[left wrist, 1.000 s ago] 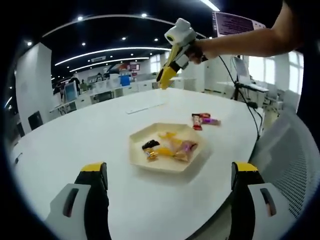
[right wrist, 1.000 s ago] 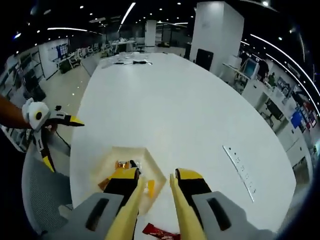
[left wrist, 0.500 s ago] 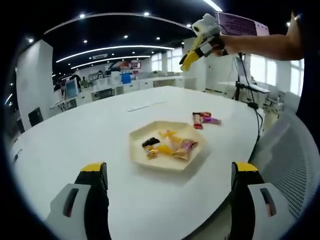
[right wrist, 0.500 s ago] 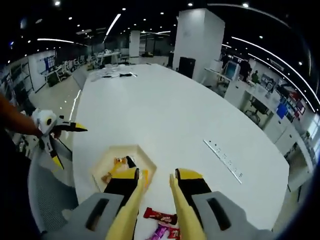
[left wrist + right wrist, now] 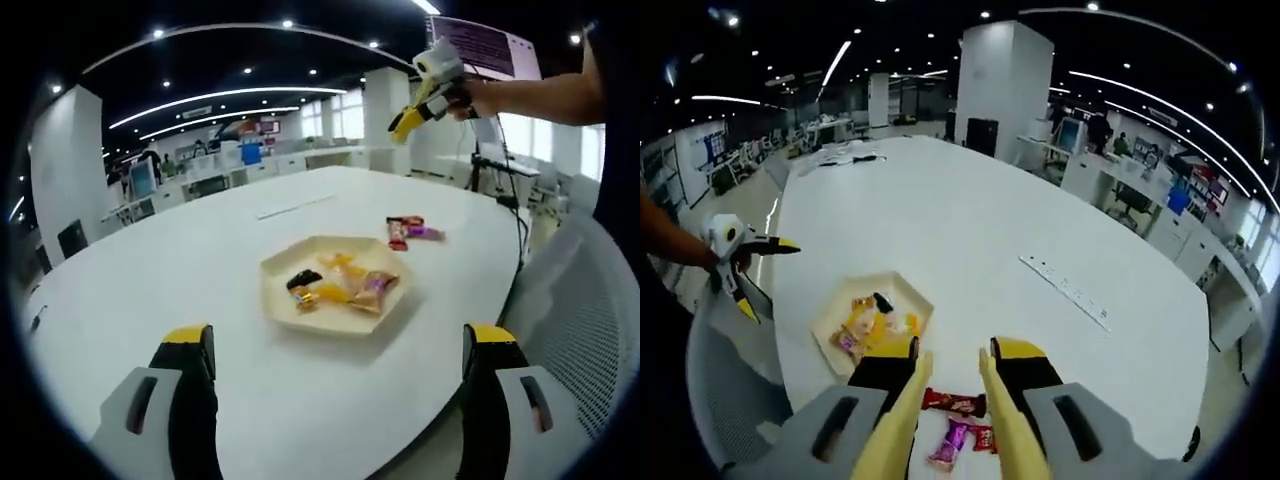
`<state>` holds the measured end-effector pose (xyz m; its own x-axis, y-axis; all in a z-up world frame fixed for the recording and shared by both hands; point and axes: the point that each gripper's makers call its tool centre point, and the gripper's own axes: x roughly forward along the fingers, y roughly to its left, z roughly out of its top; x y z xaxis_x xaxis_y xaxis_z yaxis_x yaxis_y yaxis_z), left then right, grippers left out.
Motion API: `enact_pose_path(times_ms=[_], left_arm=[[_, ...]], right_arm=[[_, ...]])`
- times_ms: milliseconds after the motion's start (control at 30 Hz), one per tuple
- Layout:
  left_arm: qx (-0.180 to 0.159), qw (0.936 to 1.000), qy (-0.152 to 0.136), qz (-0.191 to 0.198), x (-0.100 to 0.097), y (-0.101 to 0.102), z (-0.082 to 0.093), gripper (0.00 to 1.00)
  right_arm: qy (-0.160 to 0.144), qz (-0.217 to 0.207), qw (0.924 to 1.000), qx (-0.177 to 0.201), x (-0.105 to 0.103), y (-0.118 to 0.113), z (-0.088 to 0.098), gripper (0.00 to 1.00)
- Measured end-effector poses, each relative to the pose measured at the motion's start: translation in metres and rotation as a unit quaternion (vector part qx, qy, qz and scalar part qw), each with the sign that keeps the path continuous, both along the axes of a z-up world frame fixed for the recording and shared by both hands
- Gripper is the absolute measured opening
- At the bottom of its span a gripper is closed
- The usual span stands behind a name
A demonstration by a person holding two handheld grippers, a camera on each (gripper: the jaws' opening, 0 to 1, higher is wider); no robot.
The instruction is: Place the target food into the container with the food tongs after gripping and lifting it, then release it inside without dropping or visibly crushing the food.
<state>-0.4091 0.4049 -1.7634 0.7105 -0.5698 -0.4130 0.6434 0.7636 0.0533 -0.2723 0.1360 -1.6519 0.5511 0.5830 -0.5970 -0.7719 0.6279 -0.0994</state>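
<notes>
**Room over the big white table**

Space all round: the white table [image 5: 150, 290] is mostly bare, its curved edge near me on the right, with a mesh chair [image 5: 585, 320] just past it. Through the right gripper view the table [image 5: 990, 230] runs far off toward a white pillar [image 5: 1002, 85].

My left gripper [image 5: 340, 370] is low over the near edge, jaws wide apart, holding nothing. My right gripper [image 5: 952, 385] is up high, looking down, with the yellow tongs [image 5: 995, 425] in its jaws; their tips are a small gap apart, nothing between them. In the left gripper view it's up at far right [image 5: 408, 124] on my outstretched arm [image 5: 540, 95].

The hexagonal tray [image 5: 278, 300] holds a heap of wrapped sweets [image 5: 345, 288]. From above, same tray [image 5: 825, 325], same sweets [image 5: 865, 320]. Loose candy bars [image 5: 410, 232] lie on the table just right of it, right under my tongs [image 5: 958, 420].
</notes>
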Motion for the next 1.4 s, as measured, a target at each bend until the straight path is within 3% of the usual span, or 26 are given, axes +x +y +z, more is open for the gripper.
enact_pose_path(times_ms=[200, 267, 400, 467, 633, 833, 967, 1400], left_arm=[[-0.005, 1.0000, 0.002, -0.002, 0.000, -0.001, -0.001, 0.99], [-0.006, 1.0000, 0.001, 0.000, 0.001, 0.000, 0.000, 0.99], [-0.001, 1.0000, 0.009, -0.004, -0.001, -0.002, -0.002, 0.99], [0.000, 0.9998, 0.011, -0.013, -0.003, -0.005, -0.004, 0.99], [0.004, 0.9999, 0.010, -0.011, -0.002, -0.004, -0.004, 0.99], [-0.006, 1.0000, 0.000, 0.001, 0.001, 0.000, 0.002, 0.99], [-0.001, 1.0000, -0.002, 0.000, 0.001, -0.001, 0.002, 0.99], [0.003, 1.0000, 0.009, 0.002, 0.001, 0.001, -0.005, 0.99]], right_arm=[[0.002, -0.002, 1.0000, -0.004, -0.006, -0.011, -0.011, 0.28], [-0.028, 0.013, 0.9994, -0.015, -0.004, -0.014, -0.008, 0.27], [-0.030, -0.001, 0.9995, -0.008, -0.006, -0.028, -0.008, 0.28], [-0.021, -0.024, 0.9991, 0.029, -0.004, -0.034, -0.004, 0.28], [-0.031, -0.045, 0.9975, 0.046, -0.003, -0.047, -0.002, 0.28], [-0.032, -0.051, 0.9976, 0.033, -0.009, -0.055, -0.016, 0.28], [-0.026, -0.068, 0.9961, 0.051, -0.015, -0.059, -0.026, 0.28], [-0.008, -0.086, 0.9951, 0.047, -0.023, -0.058, -0.075, 0.28]])
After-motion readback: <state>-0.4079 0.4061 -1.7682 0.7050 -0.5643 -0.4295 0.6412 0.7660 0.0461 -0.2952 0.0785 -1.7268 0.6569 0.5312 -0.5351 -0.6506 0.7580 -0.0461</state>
